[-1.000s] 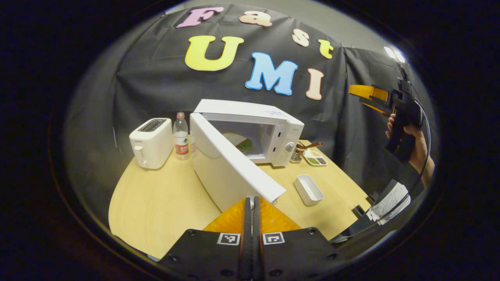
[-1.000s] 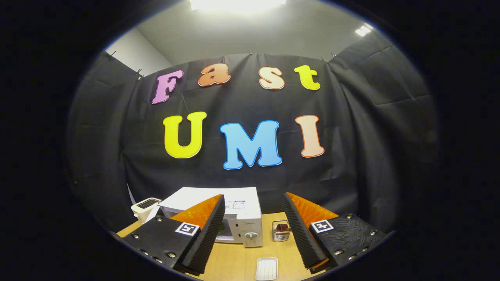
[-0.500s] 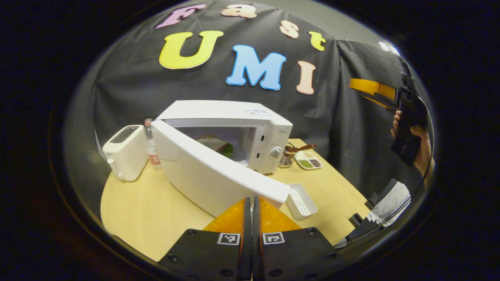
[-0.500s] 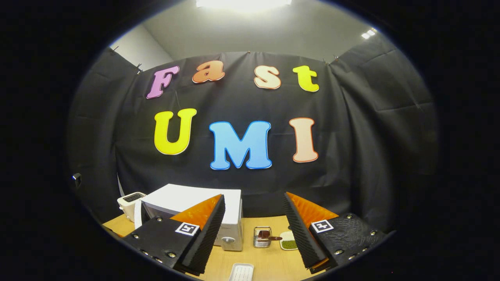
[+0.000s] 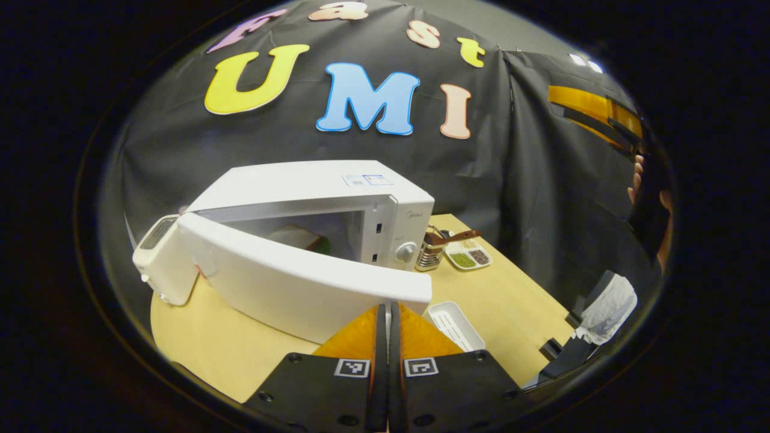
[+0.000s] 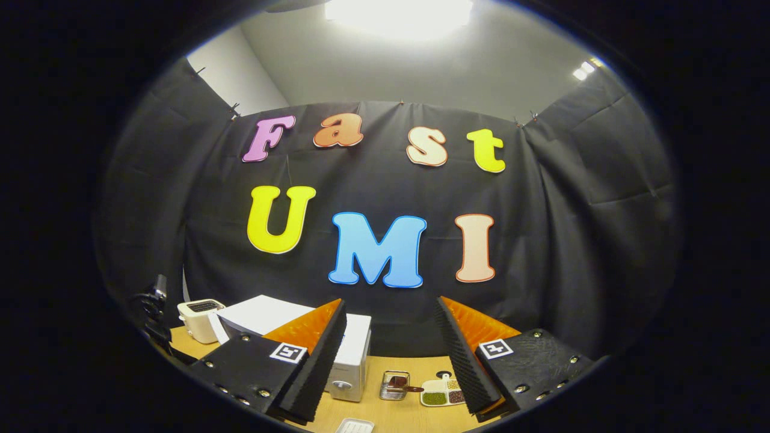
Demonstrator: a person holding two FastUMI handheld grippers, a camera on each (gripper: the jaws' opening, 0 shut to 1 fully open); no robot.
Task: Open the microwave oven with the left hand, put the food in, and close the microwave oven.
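Note:
In the left gripper view, a white microwave [image 5: 337, 186] stands on the wooden table [image 5: 517, 300] with its door [image 5: 289, 288] partly open. The food [image 5: 298, 236], a sandwich, lies inside the cavity. My left gripper [image 5: 387, 308] is shut with nothing between its fingers, its tips against the door's free edge. A hand [image 5: 636, 180] holds the right gripper [image 5: 592, 108] high at the right, away from the oven. In the right gripper view, my right gripper [image 6: 390, 308] stands open and empty, raised well above the microwave [image 6: 356, 337].
A white toaster [image 5: 157, 258] stands left of the oven. Right of it are a metal utensil holder [image 5: 429, 254] and a sectioned dish [image 5: 469, 257]. An empty white tray [image 5: 454, 323] lies near the front, and a white cloth [image 5: 610, 304] hangs off the table's right edge.
The microwave door has swung farther toward the oven with my shut left gripper staying at its free edge. The right gripper stays raised and open, and its view has tilted slightly.

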